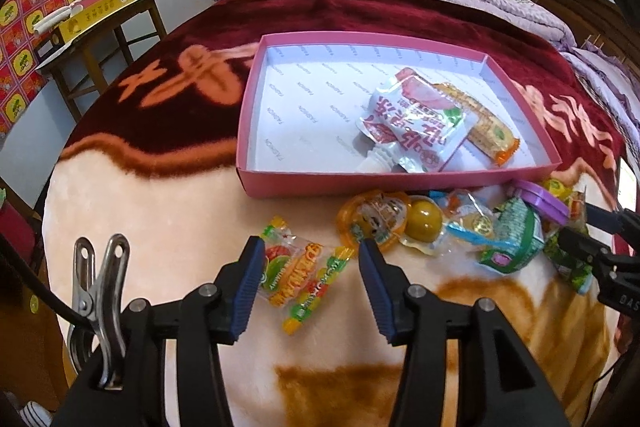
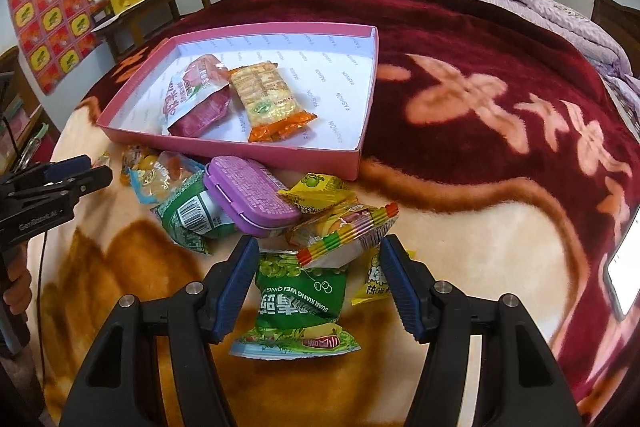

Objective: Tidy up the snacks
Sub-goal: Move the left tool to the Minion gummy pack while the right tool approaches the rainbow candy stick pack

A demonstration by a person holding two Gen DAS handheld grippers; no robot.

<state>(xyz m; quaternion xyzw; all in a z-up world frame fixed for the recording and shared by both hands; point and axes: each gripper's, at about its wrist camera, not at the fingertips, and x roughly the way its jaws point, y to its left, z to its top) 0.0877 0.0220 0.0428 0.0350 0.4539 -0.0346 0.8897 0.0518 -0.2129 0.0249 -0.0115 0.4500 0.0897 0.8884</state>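
- Your left gripper [image 1: 310, 259]: jaws spread, straddling the colourful plastic candy packet [image 1: 304, 273], not pinching.
- Your right gripper [image 2: 318, 267]: jaws spread over the green crinkly snack bag [image 2: 298, 301], near the pink cardboard tray [image 2: 236, 143].

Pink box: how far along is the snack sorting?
Done: a spouted pouch and a cracker pack lie in the pink box. In hand: nothing gripped; left tongs stand open around a fruit candy pack, right tongs open over a green snack bag. Left: both, plus the purple tin and the pile.
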